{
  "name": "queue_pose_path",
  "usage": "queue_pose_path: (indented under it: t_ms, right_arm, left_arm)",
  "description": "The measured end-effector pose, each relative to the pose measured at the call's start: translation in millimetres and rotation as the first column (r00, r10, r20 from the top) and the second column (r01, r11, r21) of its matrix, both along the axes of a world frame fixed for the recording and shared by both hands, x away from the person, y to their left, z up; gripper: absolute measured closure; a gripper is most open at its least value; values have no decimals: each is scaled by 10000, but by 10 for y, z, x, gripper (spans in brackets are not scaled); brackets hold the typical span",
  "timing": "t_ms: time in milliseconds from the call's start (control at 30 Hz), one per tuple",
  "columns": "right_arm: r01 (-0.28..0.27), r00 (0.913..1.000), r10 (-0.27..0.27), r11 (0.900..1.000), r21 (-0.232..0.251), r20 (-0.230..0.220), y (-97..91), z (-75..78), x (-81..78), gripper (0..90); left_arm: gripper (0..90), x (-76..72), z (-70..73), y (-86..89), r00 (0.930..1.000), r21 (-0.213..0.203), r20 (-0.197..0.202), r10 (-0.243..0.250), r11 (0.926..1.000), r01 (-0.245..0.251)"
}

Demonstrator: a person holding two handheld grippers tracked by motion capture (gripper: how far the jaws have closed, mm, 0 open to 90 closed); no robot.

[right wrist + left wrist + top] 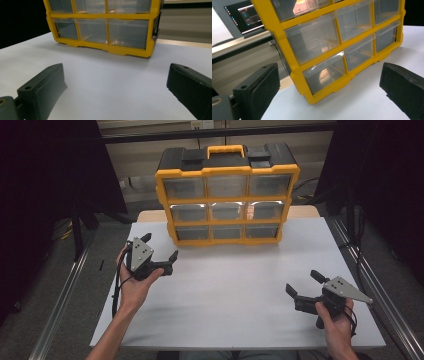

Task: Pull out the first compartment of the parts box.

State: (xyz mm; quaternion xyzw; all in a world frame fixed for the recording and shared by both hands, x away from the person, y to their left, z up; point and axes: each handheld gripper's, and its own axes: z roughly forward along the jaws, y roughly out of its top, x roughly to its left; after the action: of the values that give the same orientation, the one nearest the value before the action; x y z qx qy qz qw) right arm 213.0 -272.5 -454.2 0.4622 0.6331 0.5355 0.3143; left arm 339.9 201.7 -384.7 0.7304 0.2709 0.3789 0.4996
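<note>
I held both tongs spread wide and empty over the white table [225,290]. The drawer cabinet [227,195] stood at the far edge, its long side facing me. My left gripper [161,251] was nearer than my right gripper [303,282].

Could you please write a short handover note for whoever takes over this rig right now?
Left hand-held gripper: open, holding nothing, above the white table near the lower left corner of the yellow drawer organizer, facing its bottom left drawer.
Right hand-held gripper: open, empty, toward the table's near right, well apart from the organizer.
Organizer: upright at the far middle of the table, nine clear drawers, all apparently shut. Something pale shows inside the bottom left drawer; I cannot tell what.
Done: nothing visible yet.
Left: probably reach in with the left gripper and open a drawer.
</note>
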Motion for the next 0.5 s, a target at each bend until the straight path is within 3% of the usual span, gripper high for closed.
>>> queue_pose_path:
  t_ms: [200, 500]
  right_arm:
    - [-5, 10000, 5, 10000, 18, -8, 3, 1, -2, 14]
    - [-4, 10000, 4, 10000, 8, -26, 3, -2, 1, 14]
  left_arm:
    - [28, 120, 117, -81, 9968, 638, 791, -139, 9979, 89]
    - [17, 261, 346, -201, 9819, 1435, 1864, -335, 9896, 65]
